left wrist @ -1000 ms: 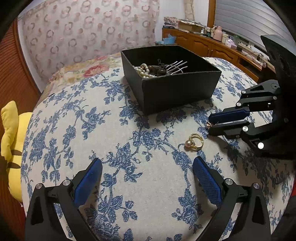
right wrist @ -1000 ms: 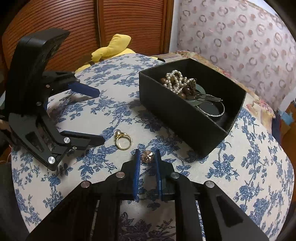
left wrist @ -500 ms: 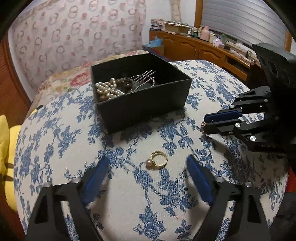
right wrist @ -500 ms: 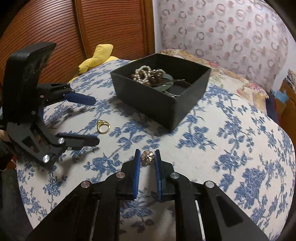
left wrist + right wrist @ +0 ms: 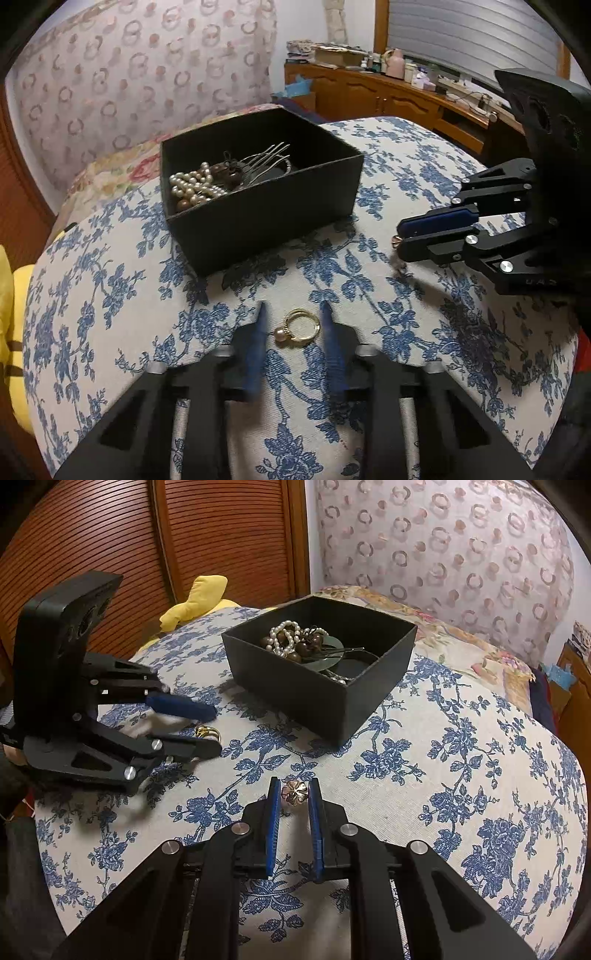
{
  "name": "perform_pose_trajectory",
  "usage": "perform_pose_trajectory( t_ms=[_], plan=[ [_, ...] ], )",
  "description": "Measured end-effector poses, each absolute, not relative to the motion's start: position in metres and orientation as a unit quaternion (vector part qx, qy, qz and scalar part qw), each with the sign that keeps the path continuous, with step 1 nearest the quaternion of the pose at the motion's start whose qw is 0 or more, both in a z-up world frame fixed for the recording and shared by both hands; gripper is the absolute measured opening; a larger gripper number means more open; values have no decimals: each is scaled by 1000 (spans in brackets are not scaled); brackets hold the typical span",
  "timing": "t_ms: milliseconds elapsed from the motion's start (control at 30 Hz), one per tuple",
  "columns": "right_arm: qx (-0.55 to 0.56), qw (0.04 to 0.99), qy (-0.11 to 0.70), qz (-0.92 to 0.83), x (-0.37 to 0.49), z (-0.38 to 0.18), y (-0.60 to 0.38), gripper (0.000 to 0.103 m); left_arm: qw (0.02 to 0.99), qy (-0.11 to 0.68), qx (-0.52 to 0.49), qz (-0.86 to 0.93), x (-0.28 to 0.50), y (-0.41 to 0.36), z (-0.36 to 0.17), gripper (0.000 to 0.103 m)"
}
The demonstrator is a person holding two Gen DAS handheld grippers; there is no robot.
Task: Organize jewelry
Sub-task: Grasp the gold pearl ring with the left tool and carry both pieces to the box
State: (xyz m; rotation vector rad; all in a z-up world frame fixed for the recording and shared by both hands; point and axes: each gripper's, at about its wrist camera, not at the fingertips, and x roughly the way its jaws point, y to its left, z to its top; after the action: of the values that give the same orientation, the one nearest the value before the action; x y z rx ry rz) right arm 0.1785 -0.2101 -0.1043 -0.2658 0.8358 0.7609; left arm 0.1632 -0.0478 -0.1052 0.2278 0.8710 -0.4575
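Matte black angular frames with triangular cut-outs on both — left gripper (image 5: 291, 325), right gripper (image 5: 293, 794). Ribbed blue pads (image 5: 274, 827) lining the fingers — round silver screws at the pivots.

We were in a home bedroom: a bed spread with a blue-flowered white cloth (image 5: 110, 295), a circle-patterned pink curtain (image 5: 129, 74), a slatted brown wooden wardrobe door (image 5: 221, 535), a yellow soft toy (image 5: 199, 598), and a long wooden dresser (image 5: 406, 99) crowded with bottles and boxes under a window blind (image 5: 480, 37).
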Motion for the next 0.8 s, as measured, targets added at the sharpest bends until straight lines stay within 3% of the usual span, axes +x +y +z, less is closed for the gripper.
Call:
perform_pose_trajectory(
  t_ms=[800],
  plan=[
    [-123, 871, 330, 344, 216, -48, -196, 17, 911, 352, 70, -204, 191, -38, -50, 23]
  ],
)
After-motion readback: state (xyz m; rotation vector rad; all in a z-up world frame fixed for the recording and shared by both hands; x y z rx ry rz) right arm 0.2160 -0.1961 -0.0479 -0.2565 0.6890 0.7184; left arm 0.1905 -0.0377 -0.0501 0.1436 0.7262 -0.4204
